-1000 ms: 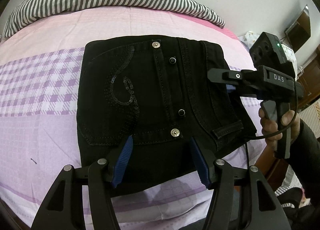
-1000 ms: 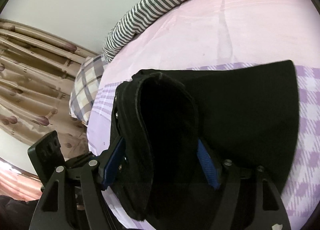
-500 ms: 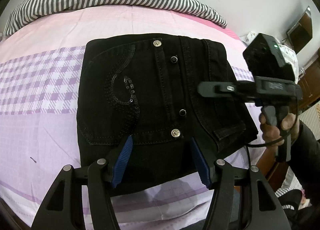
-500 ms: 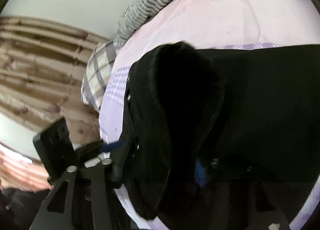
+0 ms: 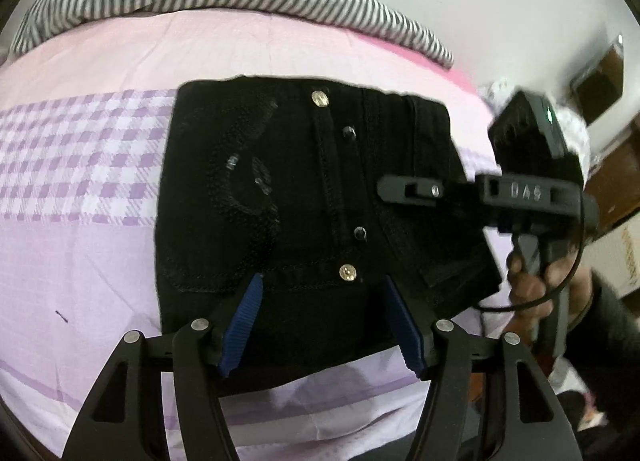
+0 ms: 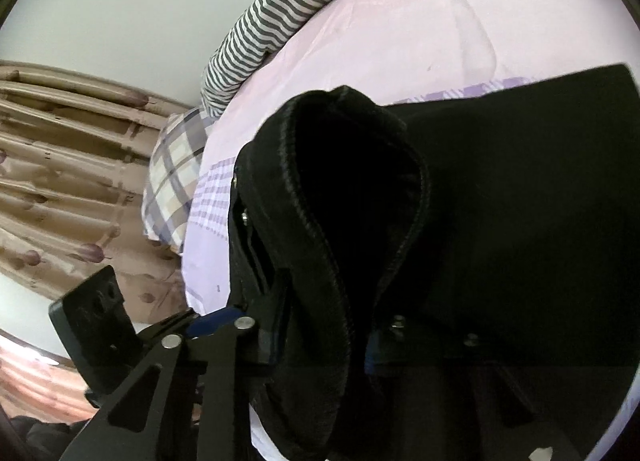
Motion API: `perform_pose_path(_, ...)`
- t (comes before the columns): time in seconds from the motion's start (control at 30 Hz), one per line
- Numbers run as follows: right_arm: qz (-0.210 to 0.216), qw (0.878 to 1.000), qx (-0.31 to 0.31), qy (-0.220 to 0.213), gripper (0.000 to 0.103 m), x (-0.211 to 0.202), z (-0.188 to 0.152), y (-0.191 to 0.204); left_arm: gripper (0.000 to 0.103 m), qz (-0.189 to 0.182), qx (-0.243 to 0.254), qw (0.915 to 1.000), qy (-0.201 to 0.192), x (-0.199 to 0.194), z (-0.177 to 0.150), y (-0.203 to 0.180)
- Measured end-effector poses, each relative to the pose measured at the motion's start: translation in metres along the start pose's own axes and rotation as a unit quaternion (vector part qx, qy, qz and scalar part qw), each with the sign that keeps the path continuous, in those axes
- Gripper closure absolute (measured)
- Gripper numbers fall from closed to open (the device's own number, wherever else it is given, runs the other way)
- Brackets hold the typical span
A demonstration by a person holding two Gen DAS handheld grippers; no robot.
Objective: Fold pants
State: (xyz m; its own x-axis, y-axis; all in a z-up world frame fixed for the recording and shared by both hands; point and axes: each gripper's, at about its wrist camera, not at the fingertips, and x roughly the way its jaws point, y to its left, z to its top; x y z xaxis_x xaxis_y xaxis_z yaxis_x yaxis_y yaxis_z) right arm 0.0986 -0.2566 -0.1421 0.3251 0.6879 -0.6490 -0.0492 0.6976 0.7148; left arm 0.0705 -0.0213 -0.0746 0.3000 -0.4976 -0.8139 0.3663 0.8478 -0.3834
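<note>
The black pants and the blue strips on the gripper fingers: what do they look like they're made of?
The black pants look like thick matte denim: heavy stitched seams, metal rivets and a sequin swirl by the pocket. The blue strips on the left gripper look like ribbed rubber or soft plastic, judging by their fine ridges; which one cannot be told.

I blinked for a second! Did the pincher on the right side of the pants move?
Yes. The right gripper slid further in over the black pants, toward their snap buttons, and its jaws are closing on the pants' edge.
</note>
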Motion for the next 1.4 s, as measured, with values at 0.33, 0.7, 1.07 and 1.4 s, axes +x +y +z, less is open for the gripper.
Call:
perform_pose_path(0.33, 0.020, 1.000, 0.006, -0.011, 0.088, -0.022, -0.001, 0.047, 0.040, 0.008, -0.066, 0.9951, -0.073, -0.051, 0.002, 0.051)
perform_pose_path(0.7, 0.073, 0.997, -0.012, -0.033, 0.089, -0.055, 0.004, 0.085, 0.040, 0.003, -0.046, 0.9949, -0.090, -0.051, 0.018, 0.032)
perform_pose_path(1.07, 0.039, 0.995, 0.040, -0.078, 0.090, -0.092, -0.004, 0.027, 0.040, -0.007, 0.025, 0.9978, -0.061, -0.020, 0.032, -0.015)
perform_pose_path(1.4, 0.004, 0.992, 0.089, -0.089, 0.091, -0.097, -0.012, -0.027, 0.040, -0.009, 0.056, 0.9981, -0.025, 0.007, 0.027, -0.037)
